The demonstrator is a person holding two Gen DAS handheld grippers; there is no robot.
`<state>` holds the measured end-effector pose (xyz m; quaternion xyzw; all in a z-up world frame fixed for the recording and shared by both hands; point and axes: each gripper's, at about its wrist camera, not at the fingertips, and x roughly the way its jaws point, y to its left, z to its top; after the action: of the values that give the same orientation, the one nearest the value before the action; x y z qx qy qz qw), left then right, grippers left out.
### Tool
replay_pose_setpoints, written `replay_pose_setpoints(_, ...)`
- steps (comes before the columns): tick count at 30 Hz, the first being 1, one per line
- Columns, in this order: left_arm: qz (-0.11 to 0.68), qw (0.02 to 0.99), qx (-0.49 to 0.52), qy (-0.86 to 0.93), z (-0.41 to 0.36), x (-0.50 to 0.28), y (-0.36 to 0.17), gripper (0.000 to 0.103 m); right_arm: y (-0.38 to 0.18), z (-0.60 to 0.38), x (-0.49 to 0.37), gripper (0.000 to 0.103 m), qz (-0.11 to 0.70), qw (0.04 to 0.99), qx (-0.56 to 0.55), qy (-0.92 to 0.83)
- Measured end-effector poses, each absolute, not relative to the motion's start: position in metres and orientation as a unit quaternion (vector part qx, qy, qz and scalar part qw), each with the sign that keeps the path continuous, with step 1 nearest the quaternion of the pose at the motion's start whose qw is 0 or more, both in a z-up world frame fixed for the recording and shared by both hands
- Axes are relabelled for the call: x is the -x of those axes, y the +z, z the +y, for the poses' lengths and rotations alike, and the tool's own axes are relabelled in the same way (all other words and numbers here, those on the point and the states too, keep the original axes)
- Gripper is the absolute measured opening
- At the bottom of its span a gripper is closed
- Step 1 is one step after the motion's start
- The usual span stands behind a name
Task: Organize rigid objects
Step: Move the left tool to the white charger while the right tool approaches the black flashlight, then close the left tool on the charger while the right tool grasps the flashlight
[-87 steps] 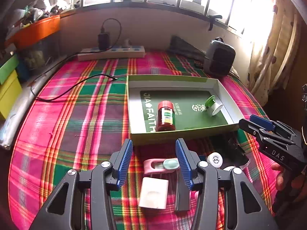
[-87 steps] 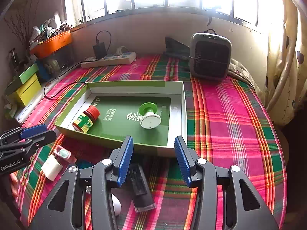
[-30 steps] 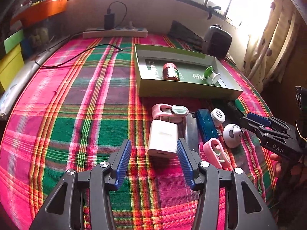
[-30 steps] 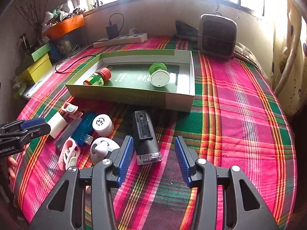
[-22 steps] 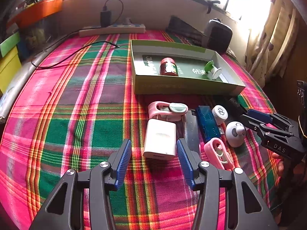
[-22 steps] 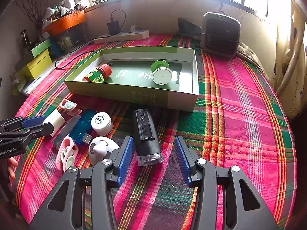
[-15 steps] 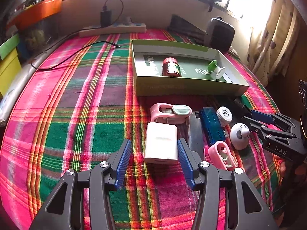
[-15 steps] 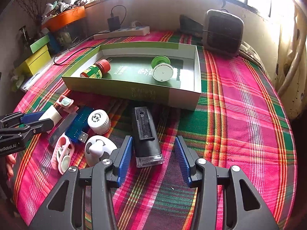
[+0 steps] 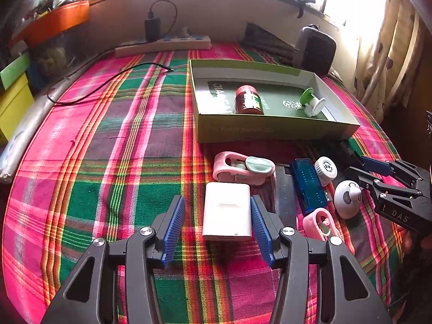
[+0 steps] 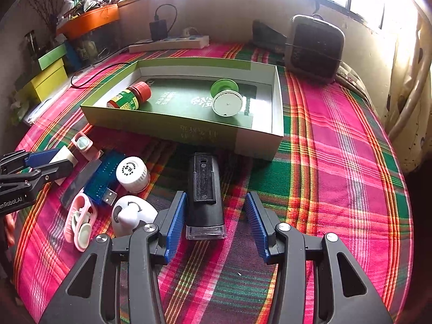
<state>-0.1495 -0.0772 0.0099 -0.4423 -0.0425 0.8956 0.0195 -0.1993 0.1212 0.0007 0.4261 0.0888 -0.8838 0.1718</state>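
Note:
A green box holds a red-capped bottle and a green-white spool. In front of it lie loose items. My left gripper is open, its right finger close beside a white charger block. My right gripper is open, its left finger next to a black bike light. Nearby lie a pink case, a blue USB stick, a white cap, a white round gadget and a pink clip.
A plaid cloth covers the table. A power strip with a charger and cable lies at the back. A dark heater stands back right. Yellow and green boxes sit at the left edge. A curtain hangs right.
Both grippers drew back from the green box and lowered toward the loose items. The left now sits at the white charger block, the right at the black bike light.

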Motion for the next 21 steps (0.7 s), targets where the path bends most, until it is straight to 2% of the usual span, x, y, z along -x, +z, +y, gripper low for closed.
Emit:
replay_pose_setpoints(7,-0.035,0.016,0.442,0.896,-0.0761,0.1498,0.0095,0.048,0.0007,0.1221,0.1995,0.046,0.089,0.167,-0.426,-0.885)
replay_pose_setpoints(12,-0.032,0.007,0.441,0.897,-0.079,0.1492,0.0092,0.037,0.0008,0.1226,0.1986,0.046,0.089,0.165,-0.426,-0.885)
replay_pose_setpoints(14,-0.031,0.003,0.44,0.897,-0.0803,0.1495,0.0092,0.032,0.0009,0.1231,0.1982,0.041,0.088,0.163,-0.425,-0.886)
replay_pose_setpoints(16,-0.031,0.003,0.44,0.897,-0.0807,0.1496,0.0093,0.032,0.0009,0.123,0.1978,0.037,0.088,0.163,-0.424,-0.886)
replay_pose_setpoints(21,-0.032,0.003,0.44,0.897,-0.0809,0.1495,0.0093,0.032,0.0011,0.1237,0.197,0.035,0.088,0.163,-0.424,-0.887)
